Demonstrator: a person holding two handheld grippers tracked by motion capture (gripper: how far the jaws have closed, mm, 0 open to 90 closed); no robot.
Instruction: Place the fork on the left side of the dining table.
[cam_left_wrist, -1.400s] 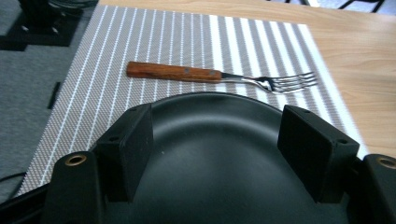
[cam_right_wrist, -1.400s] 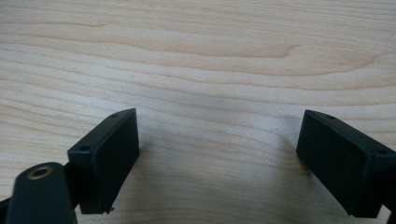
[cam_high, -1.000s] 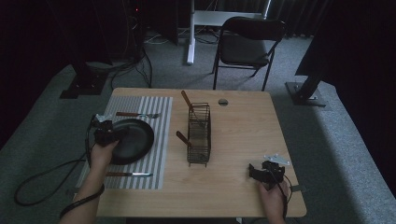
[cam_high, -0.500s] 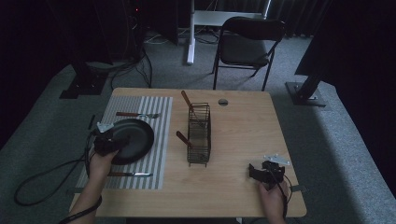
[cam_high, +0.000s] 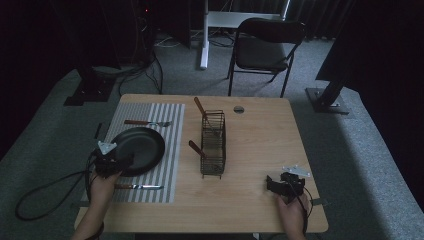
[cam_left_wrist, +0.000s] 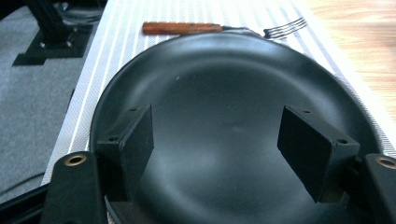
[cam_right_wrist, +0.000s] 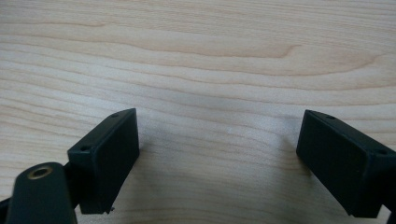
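Over the near-left rim of the black plate (cam_high: 142, 147), your left tool (cam_high: 111, 161) has slid back toward you since a second ago, jaws wide and empty. Judging by that, you have let the plate go on the striped placemat (cam_high: 170, 130). Your right tool (cam_high: 285, 186) rests on the counter (cam_high: 260, 140), spread, gripping nothing.

Black plate (cam_left_wrist: 233, 126) near rim cut by bottom edge, left gripper view; wire basket (cam_high: 213, 145) contents too dim to identify.

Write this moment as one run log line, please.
left gripper: open, over black plate | right gripper: open, over bare table | fork: beyond plate, on striped mat
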